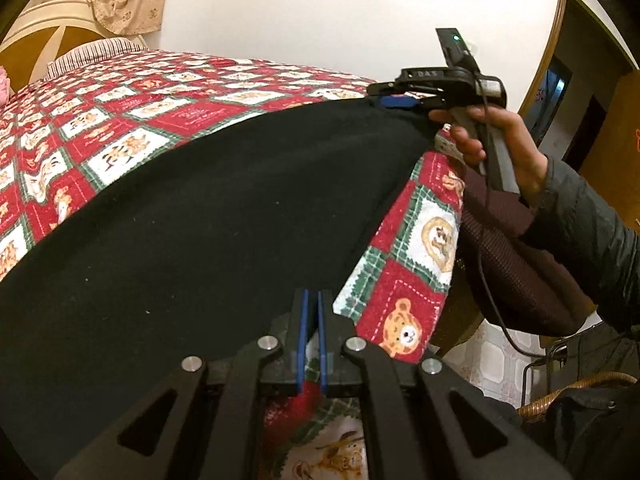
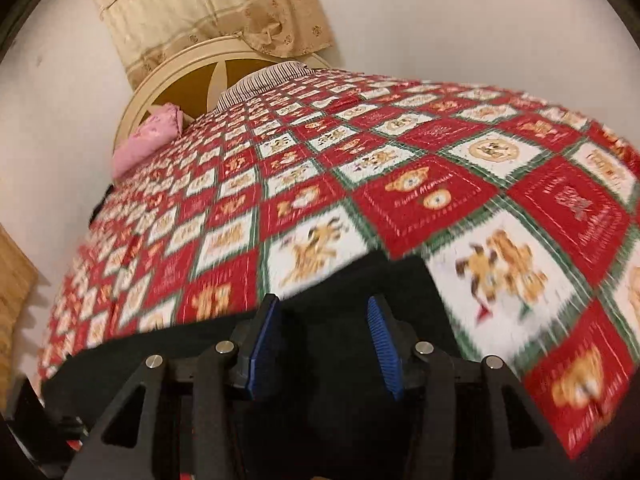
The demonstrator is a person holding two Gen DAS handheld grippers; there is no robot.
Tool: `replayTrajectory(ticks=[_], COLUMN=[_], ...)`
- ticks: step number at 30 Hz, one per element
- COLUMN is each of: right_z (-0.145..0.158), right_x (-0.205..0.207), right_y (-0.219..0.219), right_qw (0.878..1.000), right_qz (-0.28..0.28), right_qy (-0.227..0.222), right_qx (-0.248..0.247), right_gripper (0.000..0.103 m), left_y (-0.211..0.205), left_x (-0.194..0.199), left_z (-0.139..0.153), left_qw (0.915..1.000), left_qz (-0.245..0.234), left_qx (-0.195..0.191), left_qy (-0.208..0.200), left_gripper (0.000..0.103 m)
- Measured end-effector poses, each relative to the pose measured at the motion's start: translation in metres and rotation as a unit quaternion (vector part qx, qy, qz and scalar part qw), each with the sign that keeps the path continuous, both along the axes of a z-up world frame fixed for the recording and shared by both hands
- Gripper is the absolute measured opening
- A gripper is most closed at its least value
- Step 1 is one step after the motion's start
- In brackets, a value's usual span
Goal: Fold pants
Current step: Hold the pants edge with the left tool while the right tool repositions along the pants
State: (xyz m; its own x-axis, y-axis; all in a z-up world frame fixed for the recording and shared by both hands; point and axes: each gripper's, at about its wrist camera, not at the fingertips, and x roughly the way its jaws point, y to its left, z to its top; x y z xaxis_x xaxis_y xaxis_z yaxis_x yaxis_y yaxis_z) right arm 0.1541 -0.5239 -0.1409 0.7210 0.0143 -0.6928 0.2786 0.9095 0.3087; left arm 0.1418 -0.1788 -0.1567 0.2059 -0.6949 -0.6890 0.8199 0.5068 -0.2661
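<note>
Black pants [image 1: 208,216] lie spread flat across a red, white and green bear quilt [image 1: 132,120]. At their near right corner my left gripper [image 1: 313,300] is shut, its blue pads pinched on the pants' edge. A hand [image 1: 492,140] holds my right gripper [image 1: 390,96] over the far right corner of the pants. The right wrist view is motion-blurred. There the right gripper [image 2: 324,306] stands open, blue pads well apart, with the black pants [image 2: 344,280] lying loose beneath and between the pads, unpinched.
The quilt [image 2: 400,152] covers a bed with a round headboard [image 2: 192,80], a striped pillow [image 1: 92,54] and a pink cushion [image 2: 144,140]. Dark brown cloth [image 1: 516,248] hangs off the bed's right edge. A wicker basket [image 1: 576,390] and a cable sit on the tiled floor.
</note>
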Motion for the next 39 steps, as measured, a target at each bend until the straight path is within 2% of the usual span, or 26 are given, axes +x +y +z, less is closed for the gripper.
replayTrajectory(ticks=[4, 8, 11, 13, 14, 16, 17, 18, 24, 28, 29, 30, 31, 32, 33, 35, 37, 39], right_z=[0.014, 0.031, 0.03, 0.023, 0.019, 0.012, 0.012, 0.013, 0.029, 0.011, 0.009, 0.01, 0.012, 0.015, 0.019, 0.029, 0.038, 0.041], right_x=[0.008, -0.011, -0.015, -0.012, -0.009, -0.004, -0.003, -0.003, 0.001, 0.015, 0.013, 0.011, 0.008, 0.002, -0.004, -0.022, -0.038, -0.048], right_y=[0.002, -0.01, -0.024, -0.027, -0.026, -0.023, -0.02, -0.016, -0.008, -0.014, -0.014, -0.014, -0.014, -0.013, -0.012, -0.001, 0.022, 0.048], right_qw=[1.0, 0.999, 0.998, 0.998, 0.999, 0.998, 0.998, 0.998, 0.996, 0.995, 0.995, 0.994, 0.993, 0.991, 0.991, 0.99, 0.989, 0.989], right_qz=[0.013, -0.024, -0.048, -0.043, -0.031, -0.024, -0.017, -0.01, -0.021, -0.022, -0.021, -0.023, -0.032, -0.046, -0.052, -0.048, -0.018, 0.032], right_qy=[-0.01, -0.042, -0.027, -0.011, 0.002, 0.022, 0.024, 0.02, -0.009, 0.034, 0.032, 0.028, 0.029, 0.033, 0.028, 0.004, -0.019, -0.034], right_qx=[-0.013, -0.025, -0.038, -0.045, -0.042, -0.054, -0.06, -0.062, -0.09, -0.089, -0.095, -0.099, -0.107, -0.119, -0.123, -0.129, -0.143, -0.141], right_gripper=[0.047, 0.047, 0.047, 0.047, 0.045, 0.02, 0.016, 0.007, 0.005, 0.005, 0.006, 0.017, 0.039, 0.049, 0.053, 0.053, 0.053, 0.053], left_y=[0.003, 0.002, 0.001, 0.001, 0.001, 0.001, 0.001, 0.001, 0.001, 0.001, 0.002, 0.003, 0.004, 0.005, 0.005, 0.004, 0.003, 0.001], left_x=[0.0, -0.002, -0.002, -0.002, -0.002, -0.003, -0.003, -0.003, -0.004, -0.005, -0.006, -0.006, -0.006, -0.006, -0.006, -0.007, -0.005, -0.005], left_z=[0.001, 0.001, 0.001, 0.0, 0.0, 0.001, 0.001, 0.001, 0.001, 0.002, 0.003, 0.004, 0.005, 0.006, 0.007, 0.009, 0.008, 0.006], left_qw=[1.0, 1.0, 1.0, 1.0, 1.0, 0.9999, 0.9999, 0.9999, 0.9999, 0.9999, 0.9998, 0.9998, 0.9997, 0.9997, 0.9996, 0.9992, 0.9992, 0.999], left_qz=[0.003, 0.004, 0.005, 0.006, 0.007, 0.008, 0.008, 0.009, 0.011, 0.014, 0.016, 0.018, 0.021, 0.023, 0.025, 0.031, 0.033, 0.036], left_qx=[-0.005, -0.004, -0.003, -0.001, -0.002, -0.001, 0.0, 0.001, 0.002, 0.002, 0.002, 0.001, 0.001, 0.001, 0.003, 0.007, 0.008, 0.014], left_qy=[-0.001, -0.004, -0.005, -0.007, -0.006, -0.006, -0.007, -0.007, -0.009, -0.01, -0.01, -0.011, -0.011, -0.012, -0.016, -0.024, -0.02, -0.02], left_gripper=[0.005, 0.005, 0.006, 0.006, 0.006, 0.006, 0.006, 0.006, 0.006, 0.006, 0.006, 0.006, 0.006, 0.006, 0.007, 0.013, 0.02, 0.02])
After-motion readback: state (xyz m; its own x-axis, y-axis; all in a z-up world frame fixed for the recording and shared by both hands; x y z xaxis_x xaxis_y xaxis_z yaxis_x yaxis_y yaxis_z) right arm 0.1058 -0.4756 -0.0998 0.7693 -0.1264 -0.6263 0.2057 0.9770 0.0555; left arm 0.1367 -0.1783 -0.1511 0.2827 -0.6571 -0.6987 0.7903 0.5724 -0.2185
